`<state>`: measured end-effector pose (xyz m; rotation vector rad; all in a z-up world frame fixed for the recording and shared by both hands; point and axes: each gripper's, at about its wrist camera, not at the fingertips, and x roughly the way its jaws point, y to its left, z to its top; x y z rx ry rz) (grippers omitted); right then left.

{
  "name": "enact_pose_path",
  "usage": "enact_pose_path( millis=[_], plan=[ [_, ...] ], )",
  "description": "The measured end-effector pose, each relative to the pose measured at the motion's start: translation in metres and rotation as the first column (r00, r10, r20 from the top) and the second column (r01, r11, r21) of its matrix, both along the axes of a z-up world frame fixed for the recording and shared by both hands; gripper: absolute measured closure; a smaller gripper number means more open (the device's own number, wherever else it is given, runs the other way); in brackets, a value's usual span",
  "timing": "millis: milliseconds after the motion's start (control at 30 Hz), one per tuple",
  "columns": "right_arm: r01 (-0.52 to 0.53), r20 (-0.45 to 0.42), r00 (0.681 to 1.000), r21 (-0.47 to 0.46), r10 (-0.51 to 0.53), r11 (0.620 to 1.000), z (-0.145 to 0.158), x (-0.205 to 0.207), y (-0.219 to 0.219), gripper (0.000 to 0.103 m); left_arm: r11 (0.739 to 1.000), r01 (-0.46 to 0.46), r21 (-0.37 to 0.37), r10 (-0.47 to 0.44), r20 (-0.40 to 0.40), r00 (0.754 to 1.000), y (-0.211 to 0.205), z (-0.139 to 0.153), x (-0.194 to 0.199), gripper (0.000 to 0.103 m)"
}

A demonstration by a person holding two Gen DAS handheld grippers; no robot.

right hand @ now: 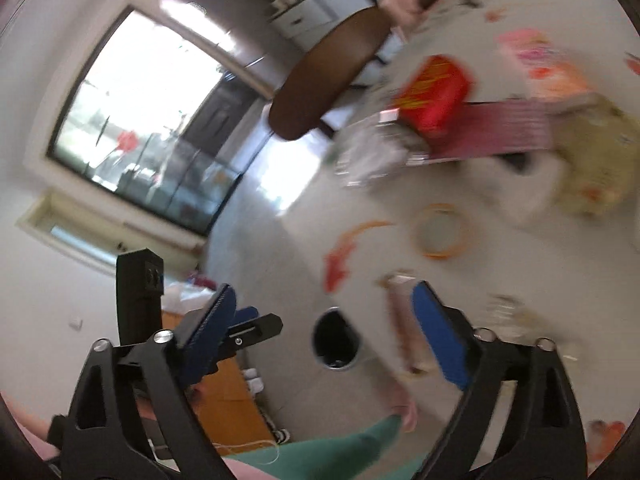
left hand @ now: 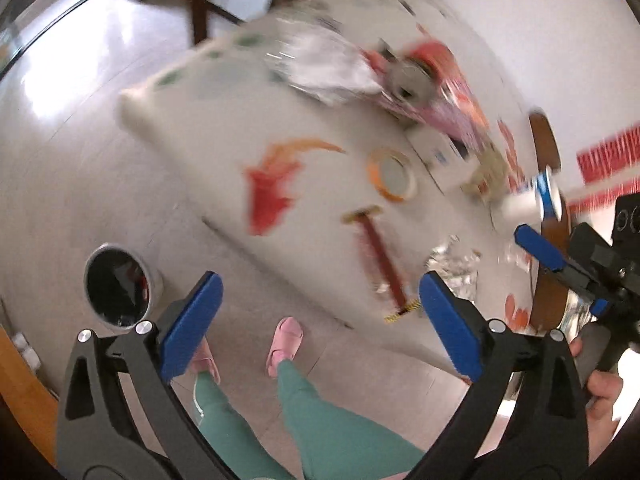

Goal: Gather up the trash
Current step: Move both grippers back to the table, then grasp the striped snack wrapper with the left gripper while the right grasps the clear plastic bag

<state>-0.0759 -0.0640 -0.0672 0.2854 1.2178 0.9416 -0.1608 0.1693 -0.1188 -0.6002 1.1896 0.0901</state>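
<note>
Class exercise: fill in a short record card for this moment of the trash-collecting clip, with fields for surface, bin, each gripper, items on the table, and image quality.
surface: white table with red fish prints
bin: round trash can on the floor beside the table, dark liner
left gripper: open, nothing between the pads
right gripper: open, nothing held
items on table: tape ring, crumpled foil, red box, red-handled tool
image quality: motion blur, small details unreadable

One tape ring (left hand: 391, 175), one trash bin (left hand: 118, 285), two pink slippers (left hand: 285, 340).
</note>
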Motion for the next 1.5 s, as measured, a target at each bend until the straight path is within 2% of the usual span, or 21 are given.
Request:
enact_pose_path(
  millis=[133,233,300,400,467,600,667,700,733,833,900,967,1033,1100,1167,1267,1367,1500],
  plan=[
    [-0.034,0.000,0.999,-0.052,0.035,0.998,-0.017,0.008,-0.031,0.013,0.998,0.063,0.025,-0.062,-0.048,0.997,-0.033,-0.005,0.024,0.007],
    [-0.166,0.026,0.985,-0.119,0.170,0.979,-0.030,0.011,-0.035,0.013,0.996,0.081,0.040,-0.078,-0.071,0.994,-0.055,-0.012,0.038,0.007],
    [-0.260,0.073,0.957,-0.204,0.279,0.944,-0.040,0.006,-0.029,0.013,0.997,0.075,0.037,-0.071,-0.093,0.993,-0.062,-0.018,0.046,0.007],
    [-0.365,0.112,0.906,-0.279,0.408,0.888,-0.056,0.004,-0.022,0.013,0.997,0.052,0.052,-0.046,-0.105,0.993,-0.068,-0.024,0.056,0.007],
    [-0.429,0.129,0.867,-0.295,0.480,0.854,-0.064,0.004,-0.016,0.014,0.996,0.051,0.073,-0.043,-0.117,0.992,-0.073,-0.028,0.061,0.007],
    [-0.509,0.120,0.815,-0.321,0.567,0.799,-0.082,0.007,-0.006,0.013,0.992,0.056,0.115,-0.040,-0.138,0.990,-0.084,-0.039,0.066,0.009],
    [-0.541,0.141,0.782,-0.331,0.608,0.773,-0.088,0.005,0.000,0.013,0.986,0.062,0.158,-0.036,-0.163,0.986,-0.088,-0.048,0.066,0.022],
    [-0.547,0.153,0.771,-0.339,0.618,0.766,-0.090,0.005,0.004,0.013,0.982,0.065,0.177,-0.036,-0.165,0.986,-0.090,-0.049,0.065,0.022],
    [-0.555,0.164,0.756,-0.352,0.633,0.754,-0.092,0.002,0.008,0.013,0.979,0.073,0.190,-0.044,-0.155,0.987,-0.092,-0.048,0.064,0.028],
    [-0.581,0.179,0.719,-0.375,0.671,0.723,-0.103,-0.002,0.015,0.014,0.969,0.091,0.232,-0.056,-0.153,0.987,-0.098,-0.048,0.061,0.031],
    [-0.594,0.181,0.698,-0.395,0.693,0.701,-0.113,-0.007,0.017,0.015,0.962,0.084,0.259,-0.046,-0.148,0.988,-0.099,-0.047,0.058,0.040],
    [-0.586,0.240,0.666,-0.417,0.706,0.695,-0.112,-0.015,0.015,0.023,0.955,0.089,0.283,-0.050,-0.142,0.989,-0.104,-0.045,0.055,0.063],
    [-0.556,0.263,0.678,-0.427,0.687,0.713,-0.114,-0.015,0.011,0.038,0.954,0.080,0.289,-0.042,-0.133,0.990,-0.104,-0.044,0.051,0.071],
    [-0.521,0.257,0.724,-0.405,0.640,0.751,-0.114,-0.007,0.006,0.053,0.954,0.073,0.292,-0.036,-0.130,0.991,-0.105,-0.044,0.049,0.079],
    [-0.508,0.224,0.764,-0.372,0.606,0.777,-0.116,0.004,0.002,0.072,0.955,0.066,0.288,-0.030,-0.128,0.991,-0.104,-0.044,0.047,0.093],
    [-0.509,0.202,0.777,-0.355,0.596,0.784,-0.115,0.010,-0.002,0.081,0.964,0.044,0.264,-0.013,-0.120,0.993,-0.098,-0.042,0.042,0.101],
    [-0.502,0.182,0.798,-0.328,0.575,0.800,-0.113,0.014,-0.006,0.091,0.969,0.035,0.244,-0.008,-0.111,0.994,-0.095,-0.040,0.044,0.102],
    [-0.474,0.156,0.836,-0.277,0.526,0.836,-0.107,0.026,-0.006,0.097,0.974,0.030,0.226,-0.008,-0.098,0.995,-0.094,-0.035,0.038,0.102]
  ],
)
